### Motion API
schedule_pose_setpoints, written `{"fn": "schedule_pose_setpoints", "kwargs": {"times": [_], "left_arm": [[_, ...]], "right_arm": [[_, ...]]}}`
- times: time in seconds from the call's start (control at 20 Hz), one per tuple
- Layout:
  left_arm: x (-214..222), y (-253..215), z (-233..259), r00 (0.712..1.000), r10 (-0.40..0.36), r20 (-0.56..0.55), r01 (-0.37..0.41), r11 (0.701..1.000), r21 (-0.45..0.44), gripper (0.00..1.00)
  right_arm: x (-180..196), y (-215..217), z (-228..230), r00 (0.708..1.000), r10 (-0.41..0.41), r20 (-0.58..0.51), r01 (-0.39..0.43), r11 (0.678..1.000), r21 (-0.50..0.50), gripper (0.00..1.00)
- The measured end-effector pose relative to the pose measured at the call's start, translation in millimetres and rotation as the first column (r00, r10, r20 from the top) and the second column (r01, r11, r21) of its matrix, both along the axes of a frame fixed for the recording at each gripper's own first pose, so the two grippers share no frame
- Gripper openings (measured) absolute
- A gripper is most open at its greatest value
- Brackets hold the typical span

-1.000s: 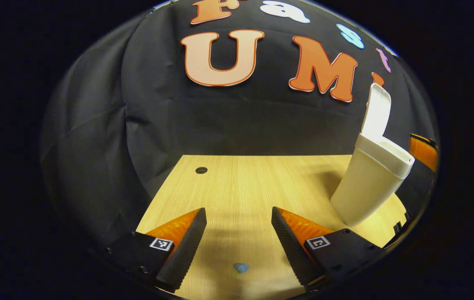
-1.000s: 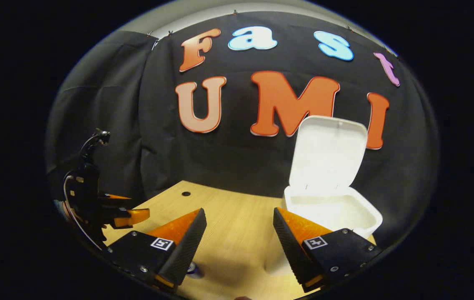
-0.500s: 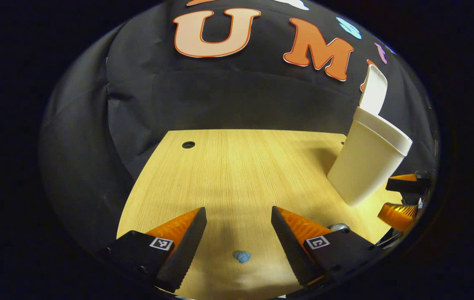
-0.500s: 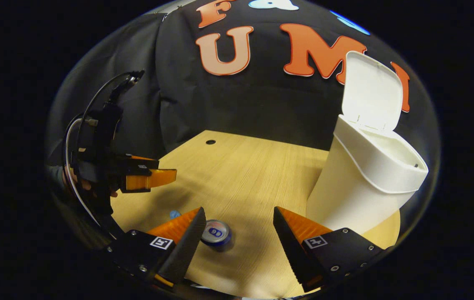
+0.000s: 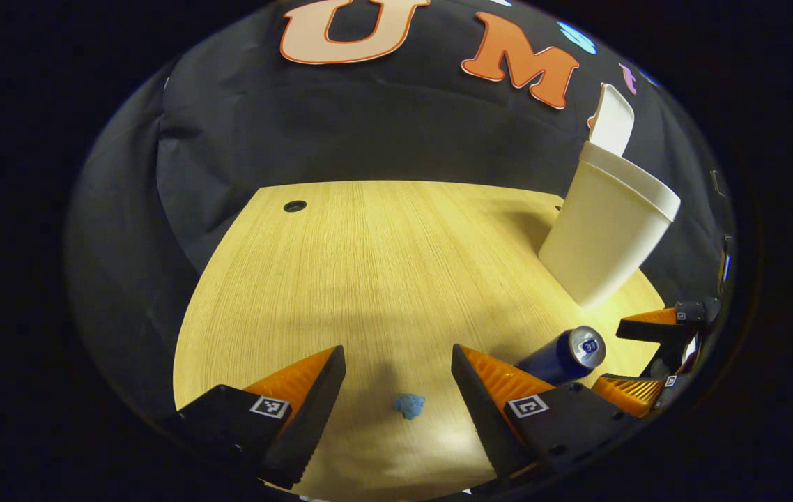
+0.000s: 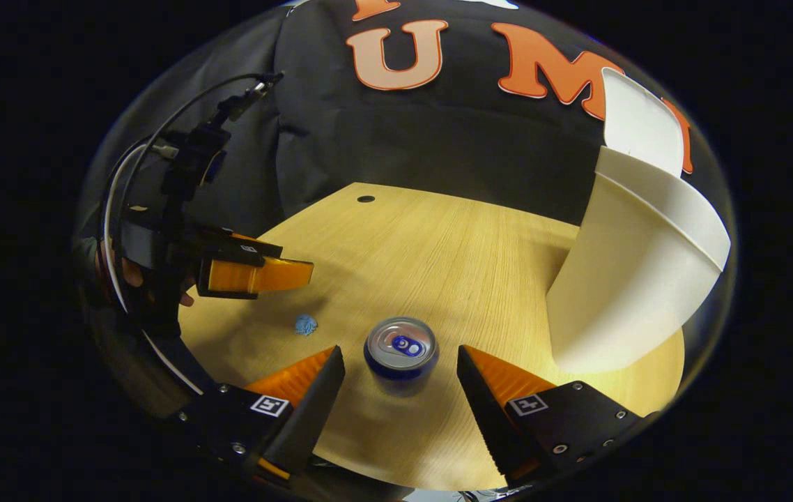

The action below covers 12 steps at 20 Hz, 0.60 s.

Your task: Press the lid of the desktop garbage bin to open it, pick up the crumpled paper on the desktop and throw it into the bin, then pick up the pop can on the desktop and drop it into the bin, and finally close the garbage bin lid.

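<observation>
1. The white bin stands at the far right of the wooden table. Its lid is tipped up, so the top is open and ready for trash.
2. The left gripper hangs low over the near part of the table. Its two fingers are wide apart and hold nothing. The paper ball lies on the table between them, so I think this gripper is lined up to pick it up.
3. The paper ball is small, blue and crumpled. In the right gripper view it sits on the table just below the left gripper, and to the left of the can.
4. The right gripper also has its fingers wide apart and empty. The can stands between them, but they do not touch it. I think it waits there so it can grab the can after the paper goes in.
5. The can is dark blue with a shiny silver top and a pull tab. It stands upright. In the left gripper view it sits near the bin, between the bin and the right gripper.
6. The paper and the can are both on the table, so nothing is in the bin yet, as far as I can tell.
</observation>
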<state>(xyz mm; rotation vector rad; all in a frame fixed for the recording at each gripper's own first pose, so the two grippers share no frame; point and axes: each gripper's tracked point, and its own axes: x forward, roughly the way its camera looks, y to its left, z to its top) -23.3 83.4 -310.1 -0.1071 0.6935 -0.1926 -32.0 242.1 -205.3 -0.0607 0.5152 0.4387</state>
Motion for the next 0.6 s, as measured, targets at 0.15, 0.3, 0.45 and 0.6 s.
{"fn": "schedule_pose_setpoints", "kwargs": {"times": [0.15, 0.3, 0.45, 0.6], "left_arm": [[-12, -1, -17, 0.999, -0.039, -0.002, 0.039, 0.999, 0.035, 0.98], [-21, -3, -36, 0.999, -0.049, -0.018, 0.05, 0.998, 0.041, 0.98], [-25, -5, -51, 0.998, -0.063, -0.012, 0.064, 0.996, 0.063, 0.96], [-31, -6, -68, 0.997, -0.074, -0.025, 0.076, 0.994, 0.073, 0.98]], "right_arm": [[13, 10, -7, 1.0, -0.012, -0.012, 0.012, 1.0, 0.002, 0.98], [28, 15, -10, 1.0, -0.03, -0.001, 0.03, 1.0, 0.007, 0.99], [34, 19, -24, 0.999, -0.029, -0.017, 0.029, 1.0, 0.0, 0.98], [41, 24, -31, 1.0, -0.026, -0.009, 0.026, 0.999, -0.02, 0.98]]}}
